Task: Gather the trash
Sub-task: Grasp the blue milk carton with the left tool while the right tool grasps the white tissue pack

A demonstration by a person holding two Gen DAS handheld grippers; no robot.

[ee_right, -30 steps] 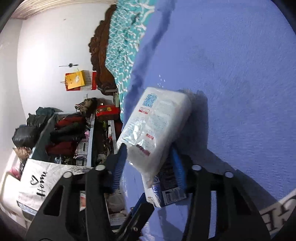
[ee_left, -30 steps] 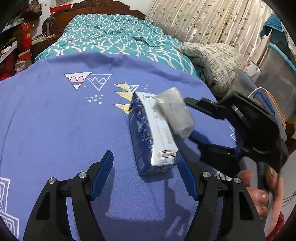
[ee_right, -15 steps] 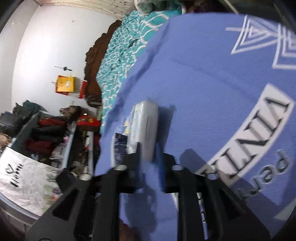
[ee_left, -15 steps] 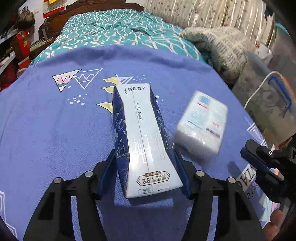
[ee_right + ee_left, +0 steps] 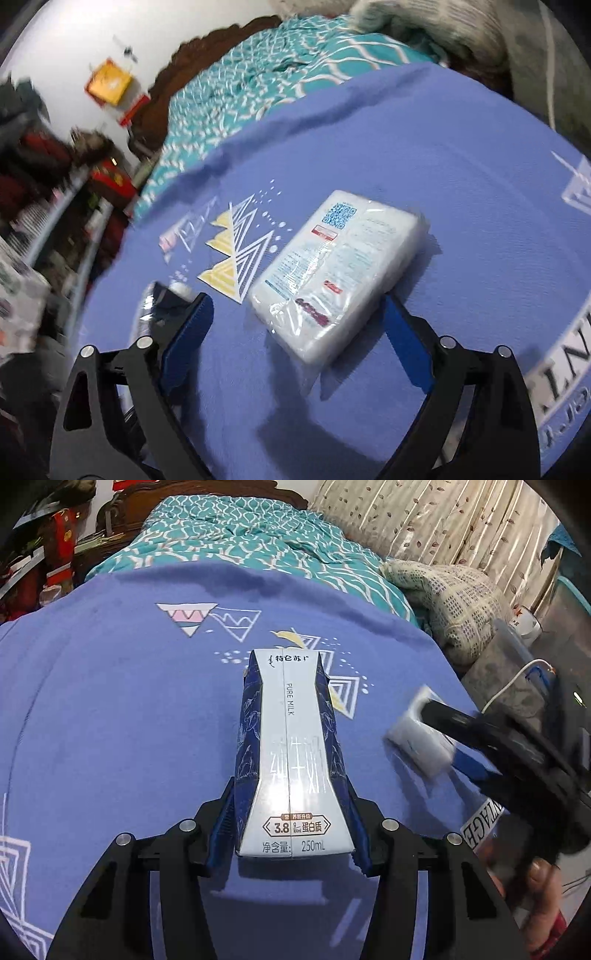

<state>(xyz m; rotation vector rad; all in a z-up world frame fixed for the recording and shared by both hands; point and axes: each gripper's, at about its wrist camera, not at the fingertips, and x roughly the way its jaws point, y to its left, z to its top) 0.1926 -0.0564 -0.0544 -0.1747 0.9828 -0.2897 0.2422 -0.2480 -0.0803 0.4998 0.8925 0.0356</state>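
Note:
A blue and white milk carton (image 5: pixel 291 746) lies on the blue blanket (image 5: pixel 110 701). Its near end sits between the fingers of my left gripper (image 5: pixel 290 790). The jaws are closing and both blue pads touch the carton's sides. To its right a white plastic-wrapped tissue pack (image 5: pixel 340 266) lies flat on the blanket. My right gripper (image 5: pixel 295 299) straddles the pack's near end. Its jaws are opening and the pads stand clear of the pack. In the left wrist view the right gripper (image 5: pixel 439 731) and the pack (image 5: pixel 413 746) appear blurred at the right.
A teal patterned quilt (image 5: pixel 240 539) covers the bed beyond the blanket. A patterned pillow (image 5: pixel 454 602), a mug (image 5: pixel 524 622) and a grey container with a white cable (image 5: pixel 517 686) stand at the right. Cluttered shelves (image 5: pixel 37 554) line the left. A hand (image 5: pixel 543 886) holds the right gripper.
The left gripper slid forward around the carton and narrowed onto it. The right gripper rolled, laid the tissue pack on the blanket beside the carton and spread its jaws.

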